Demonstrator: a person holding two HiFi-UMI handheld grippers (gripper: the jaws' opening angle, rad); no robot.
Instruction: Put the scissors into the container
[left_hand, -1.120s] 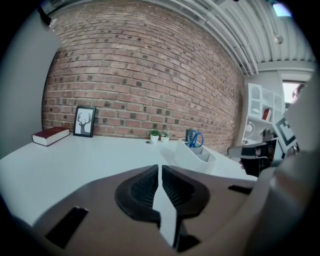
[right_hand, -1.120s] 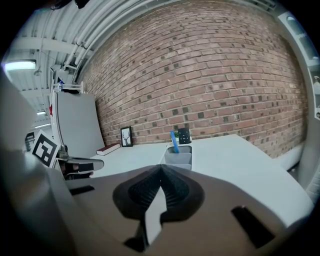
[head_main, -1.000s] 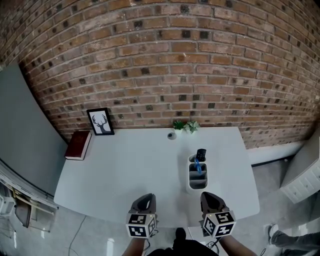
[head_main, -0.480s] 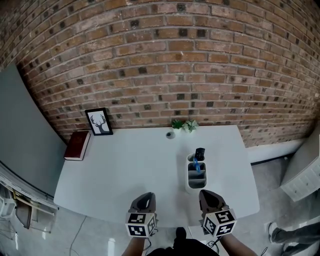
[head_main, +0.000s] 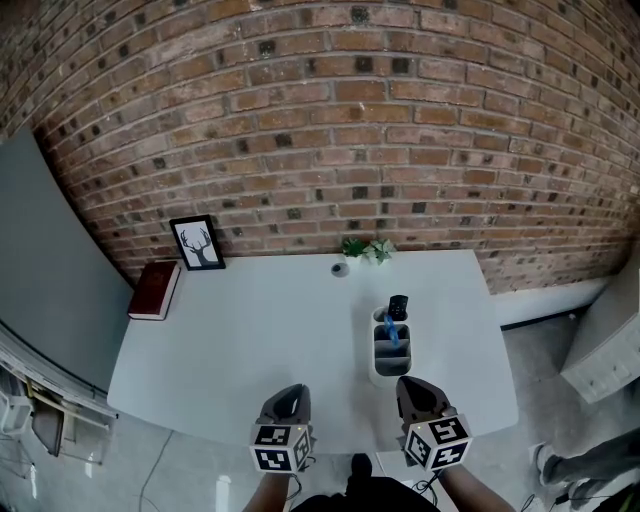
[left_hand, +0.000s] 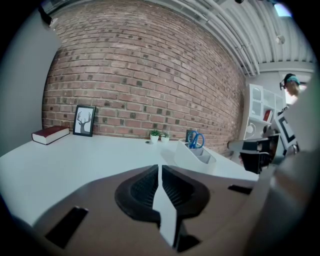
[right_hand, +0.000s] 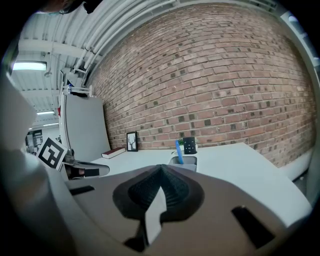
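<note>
You're holding the left tongs (head_main: 289, 395) and right tongs (head_main: 411, 387) pressed together, empty, at the near edge of the surface (head_main: 250, 330); the scissors (head_main: 393, 334) are standing in the container (head_main: 388, 362) toward the right edge.

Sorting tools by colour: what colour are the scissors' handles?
Blue. The scissors stand in the container; the left gripper view shows them best.

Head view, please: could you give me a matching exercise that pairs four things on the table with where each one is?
Things:
1. red book
2. framed deer picture
3. potted plants
4. scissors

Places:
A. standing in the container
B. lying flat at the left edge of the table
C. at the back edge, near the middle
D. upright at the back left corner, by the brick wall

Pairs: 1-B, 2-D, 3-C, 4-A.
</note>
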